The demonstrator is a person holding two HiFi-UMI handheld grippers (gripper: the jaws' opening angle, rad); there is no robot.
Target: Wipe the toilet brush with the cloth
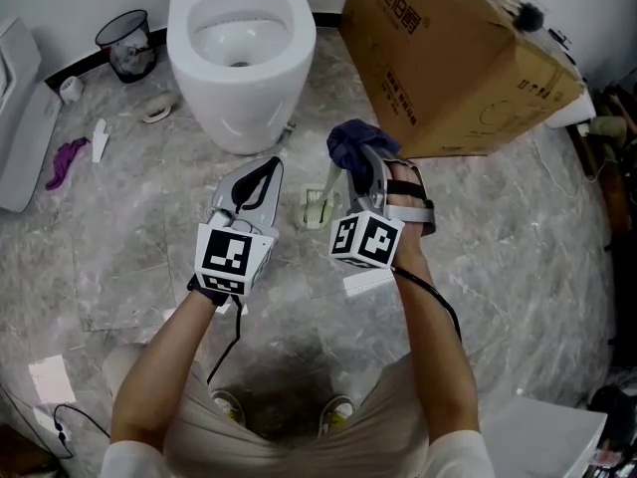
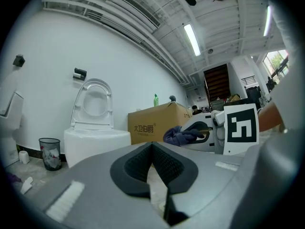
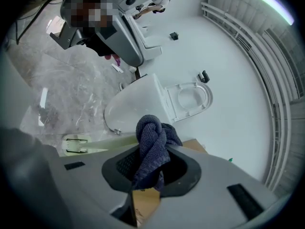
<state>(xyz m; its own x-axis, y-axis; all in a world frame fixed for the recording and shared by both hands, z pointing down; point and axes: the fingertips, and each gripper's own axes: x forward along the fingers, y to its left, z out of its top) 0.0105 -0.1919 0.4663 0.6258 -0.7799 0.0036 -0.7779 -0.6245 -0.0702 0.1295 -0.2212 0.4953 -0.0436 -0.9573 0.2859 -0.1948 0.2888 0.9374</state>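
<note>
Marble floor (image 1: 498, 237), toilet (image 1: 239, 58), cardboard box (image 1: 448, 68); right hand-held gripper (image 1: 358, 167) clamping cloth (image 1: 348, 142)

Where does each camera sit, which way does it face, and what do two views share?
Head view: on the person's head, steeply down at forearms, left tongs, right tongs.
Left gripper view: on the left tongs, level past their shut tips toward the toilet.
Right gripper view: on the right tongs, over the gripped cloth toward the toilet brush.
Shared: the toilet, in all three.
</note>
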